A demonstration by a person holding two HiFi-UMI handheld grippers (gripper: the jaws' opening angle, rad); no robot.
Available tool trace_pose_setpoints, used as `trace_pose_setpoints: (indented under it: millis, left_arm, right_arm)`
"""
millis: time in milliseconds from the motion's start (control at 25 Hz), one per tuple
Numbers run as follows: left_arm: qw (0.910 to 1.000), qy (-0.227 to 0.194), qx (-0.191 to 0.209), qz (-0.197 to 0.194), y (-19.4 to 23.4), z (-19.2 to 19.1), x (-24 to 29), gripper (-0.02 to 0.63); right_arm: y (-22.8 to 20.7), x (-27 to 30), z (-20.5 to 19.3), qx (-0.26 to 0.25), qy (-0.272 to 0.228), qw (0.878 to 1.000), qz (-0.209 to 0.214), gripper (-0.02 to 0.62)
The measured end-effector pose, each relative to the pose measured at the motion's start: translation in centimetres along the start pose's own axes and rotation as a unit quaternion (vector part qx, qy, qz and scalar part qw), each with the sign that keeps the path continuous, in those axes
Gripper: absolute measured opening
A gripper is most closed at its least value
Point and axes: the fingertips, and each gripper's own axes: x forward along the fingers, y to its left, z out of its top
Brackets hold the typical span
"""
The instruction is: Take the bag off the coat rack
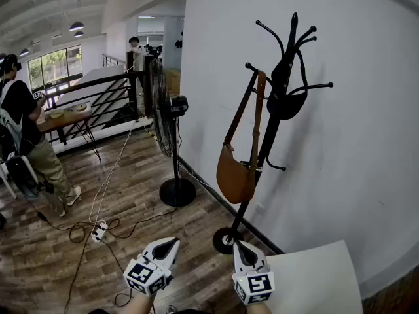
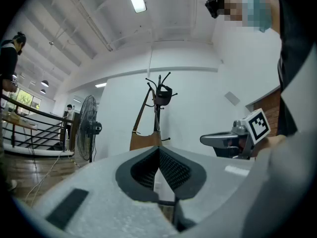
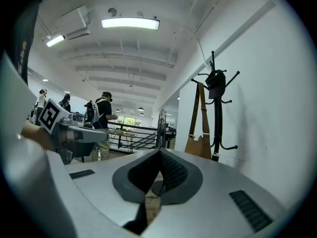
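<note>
A brown leather bag hangs by its long strap from a side hook of the black coat rack against the white wall. A small black bag hangs higher on the same rack. The brown bag shows straight ahead in the left gripper view, and the brown bag sits right of centre in the right gripper view. My left gripper and right gripper are low in the head view, well short of the rack, both shut with nothing between the jaws.
A black pedestal fan stands left of the rack. Cables and a power strip lie on the wood floor. A white table corner is at lower right. A person stands at far left by a railing.
</note>
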Motion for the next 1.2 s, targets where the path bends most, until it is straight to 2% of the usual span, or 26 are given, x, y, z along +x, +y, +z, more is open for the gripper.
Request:
trace_pose_setpoints:
  millis: [240, 440, 480, 520, 560, 880, 1200]
  left_arm:
    - [0.9998, -0.004, 0.014, -0.009, 2.2, -0.7, -0.3, 0.005]
    - [0.9990, 0.003, 0.023, -0.038, 3.5, -0.4, -0.1, 0.005]
    - [0.9988, 0.006, 0.021, -0.045, 3.7, -0.1, 0.0, 0.030]
    - [0.9984, 0.008, 0.020, -0.053, 3.8, 0.2, 0.0, 0.105]
    - [0.9977, 0.009, 0.021, -0.064, 4.0, 0.3, 0.0, 0.132]
    - [0.9918, 0.018, 0.027, -0.124, 5.6, -0.6, -0.3, 0.168]
    - [0.9925, 0.038, -0.001, -0.116, 8.3, -1.9, 0.8, 0.172]
  right_arm:
    - [1.0, 1.5, 0.2, 0.019, -0.004, 1.000, -0.005, -0.002]
    - [1.6, 2.6, 0.9, 0.041, -0.018, 0.999, -0.026, 0.000]
    - [1.7, 2.8, 1.1, 0.041, -0.022, 0.998, -0.032, 0.000]
    - [1.9, 2.9, 1.3, 0.042, -0.026, 0.998, -0.035, 0.021]
    - [2.1, 3.1, 1.5, 0.045, -0.030, 0.998, -0.038, 0.062]
    - [3.9, 4.4, 1.4, 0.057, -0.018, 0.996, -0.073, 0.139]
    - [2.5, 6.6, 1.7, 0.048, -0.009, 0.994, -0.100, 0.146]
